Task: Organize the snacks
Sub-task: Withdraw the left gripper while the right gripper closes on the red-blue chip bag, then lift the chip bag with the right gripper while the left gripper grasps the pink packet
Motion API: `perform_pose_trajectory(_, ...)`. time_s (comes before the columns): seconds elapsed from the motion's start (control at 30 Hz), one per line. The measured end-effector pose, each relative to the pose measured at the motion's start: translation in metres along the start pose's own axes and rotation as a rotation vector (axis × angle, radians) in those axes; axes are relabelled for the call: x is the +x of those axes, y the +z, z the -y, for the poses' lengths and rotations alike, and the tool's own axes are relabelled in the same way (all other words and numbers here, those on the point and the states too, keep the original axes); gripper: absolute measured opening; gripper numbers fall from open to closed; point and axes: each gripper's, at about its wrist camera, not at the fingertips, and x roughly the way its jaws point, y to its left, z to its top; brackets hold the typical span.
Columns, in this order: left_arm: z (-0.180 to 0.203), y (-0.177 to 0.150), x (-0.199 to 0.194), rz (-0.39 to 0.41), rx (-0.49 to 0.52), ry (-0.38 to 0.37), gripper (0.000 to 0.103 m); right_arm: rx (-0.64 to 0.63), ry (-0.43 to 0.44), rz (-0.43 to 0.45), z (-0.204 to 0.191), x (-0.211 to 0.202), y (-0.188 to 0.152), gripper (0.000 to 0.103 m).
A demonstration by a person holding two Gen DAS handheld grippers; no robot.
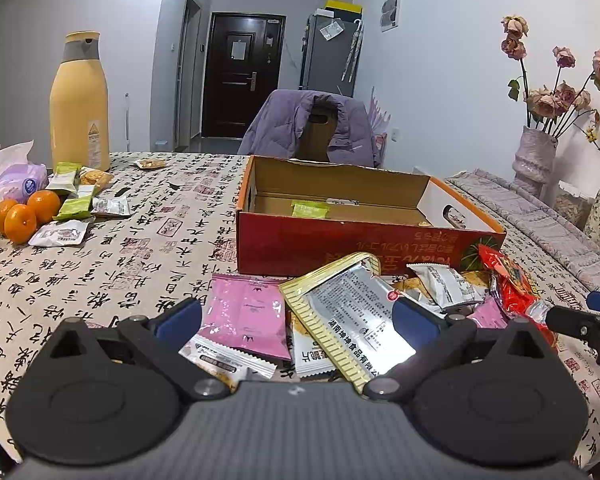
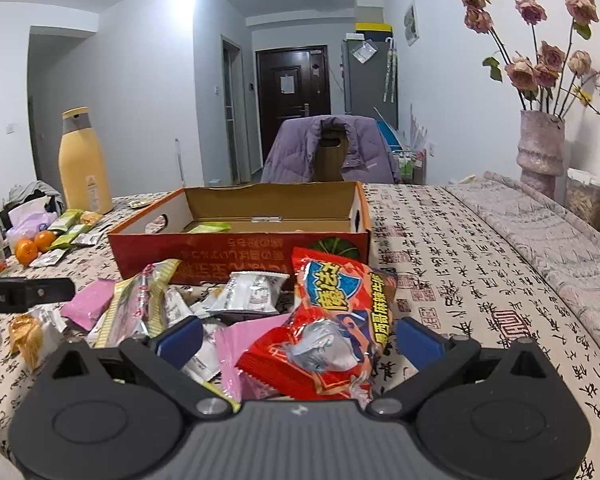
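Step now: I am at the start of a pick. Most snacks still lie in a heap on the bench (image 1: 148, 216), and the cardboard box (image 1: 364, 236) behind the heap holds only a few small packs, one of them green (image 1: 309, 210).
My left gripper (image 1: 296, 322): its fingers are spread wide and hold nothing. It hangs low over the near left part of the heap.
My right gripper (image 2: 300, 340): its fingers are spread wide too, and nothing is in them. The red snack bag (image 2: 340, 320) sits in the gap between them, but I cannot tell if a finger touches it.
Where the snacks are: the heap is near me, just in front of the box. The silver and gold packet (image 1: 348, 316) leans on top, the pink packet (image 1: 246, 316) is to its left, and small white packs lie around them. A second little bunch of snacks lies far left by the oranges (image 1: 26, 214) and the yellow bottle (image 1: 79, 104).
How the red bag lies: its long side runs from near me toward the box, with the far end tipped up. It looks puffy.
How the silver packet lies: long side slanted, near right to far left, propped up on the others.
Next move, I think: squeeze the red bag gently across its short side, lift it clear of the heap, and carry it over the box wall. Other packs may slide.
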Motion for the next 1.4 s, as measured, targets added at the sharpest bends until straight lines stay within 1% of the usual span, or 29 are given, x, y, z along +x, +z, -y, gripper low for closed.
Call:
perform_pose_trajectory(0.23,-0.002,-0.001,0.002,-0.009,-0.003,0.005,0.103,0.078,-0.037,-0.073,0.017,0.032,0.01,0.103)
perform_pose_trajectory(0.4,-0.004,-0.002,0.005,-0.019,0.001,0.011,0.103,0.172,-0.052,-0.14,0.033,0.063,0.015,0.103)
perform_pose_trajectory(0.5,-0.005,-0.003,0.007,-0.025,0.002,0.015,0.103,0.178,-0.058,-0.155,0.035,0.075,0.015,0.102)
perform_pose_trajectory(0.57,-0.005,-0.003,0.008,-0.028,-0.002,0.021,0.103,0.171,-0.057,-0.163,0.033,0.081,0.014,0.098)
perform_pose_trajectory(0.6,-0.006,-0.003,0.009,-0.03,-0.004,0.023,0.103,0.169,-0.055,-0.166,0.032,0.084,0.014,0.093)
perform_pose_trajectory(0.63,-0.007,-0.003,0.009,-0.031,-0.006,0.025,0.103,0.166,-0.053,-0.168,0.031,0.085,0.014,0.091)
perform_pose_trajectory(0.67,-0.008,-0.003,0.01,-0.033,-0.007,0.026,0.103,0.162,-0.052,-0.171,0.03,0.087,0.014,0.084)
perform_pose_trajectory(0.7,-0.008,-0.003,0.01,-0.034,-0.007,0.027,0.103,0.161,-0.052,-0.174,0.03,0.088,0.014,0.08)
perform_pose_trajectory(0.77,-0.009,-0.003,0.011,-0.038,-0.008,0.031,0.103,0.154,-0.05,-0.169,0.03,0.087,0.012,0.08)
perform_pose_trajectory(0.83,-0.01,-0.003,0.013,-0.043,-0.011,0.033,0.103,0.141,-0.029,-0.169,0.029,0.086,0.013,0.067)
perform_pose_trajectory(0.87,-0.01,-0.003,0.014,-0.046,-0.013,0.035,0.103,0.137,-0.023,-0.166,0.029,0.084,0.013,0.066)
perform_pose_trajectory(0.9,-0.01,-0.003,0.015,-0.05,-0.015,0.037,0.103,0.132,-0.026,-0.161,0.029,0.083,0.014,0.062)
perform_pose_trajectory(0.93,-0.01,-0.003,0.017,-0.054,-0.016,0.037,0.103,0.127,-0.029,-0.155,0.029,0.082,0.014,0.061)
perform_pose_trajectory(1.17,-0.014,0.002,0.027,-0.077,-0.011,0.059,0.103,0.137,-0.042,-0.062,0.037,0.063,0.016,0.06)
perform_pose_trajectory(1.3,-0.019,0.01,0.04,-0.109,-0.004,0.104,0.103,0.139,-0.054,-0.025,0.04,0.05,0.015,0.061)
perform_pose_trajectory(1.4,-0.022,0.015,0.055,-0.16,0.019,0.146,0.103,0.133,-0.064,-0.007,0.041,0.045,0.014,0.061)
